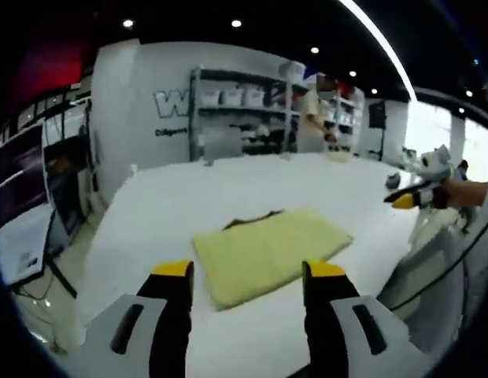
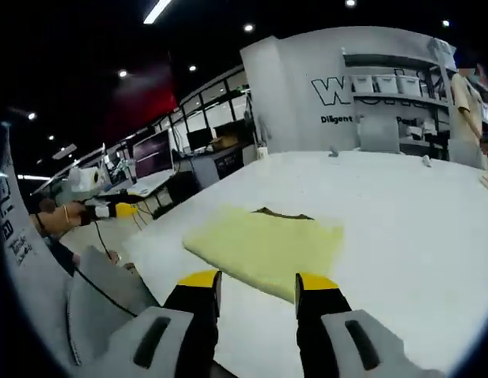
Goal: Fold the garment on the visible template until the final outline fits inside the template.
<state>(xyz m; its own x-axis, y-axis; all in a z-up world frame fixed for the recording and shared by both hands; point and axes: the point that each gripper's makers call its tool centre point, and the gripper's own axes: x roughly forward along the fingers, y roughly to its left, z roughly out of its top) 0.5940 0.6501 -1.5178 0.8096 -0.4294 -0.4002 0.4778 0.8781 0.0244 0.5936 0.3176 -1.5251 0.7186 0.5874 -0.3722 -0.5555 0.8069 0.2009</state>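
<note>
Folded pale-yellow fabric garment (image 1: 268,252) lying flat on the white tabletop (image 1: 173,205), just ahead of both grippers. Left gripper (image 1: 248,272) and right gripper (image 2: 256,283): fingers parted, empty, lifted clear; a dark template edge (image 1: 256,217) peeks beyond its far side.

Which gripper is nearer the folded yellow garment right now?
About even; perhaps the left. The left gripper hangs open just short of the yellow garment, its near edge between the tips. The right gripper is also open, just short of the garment's edge.
</note>
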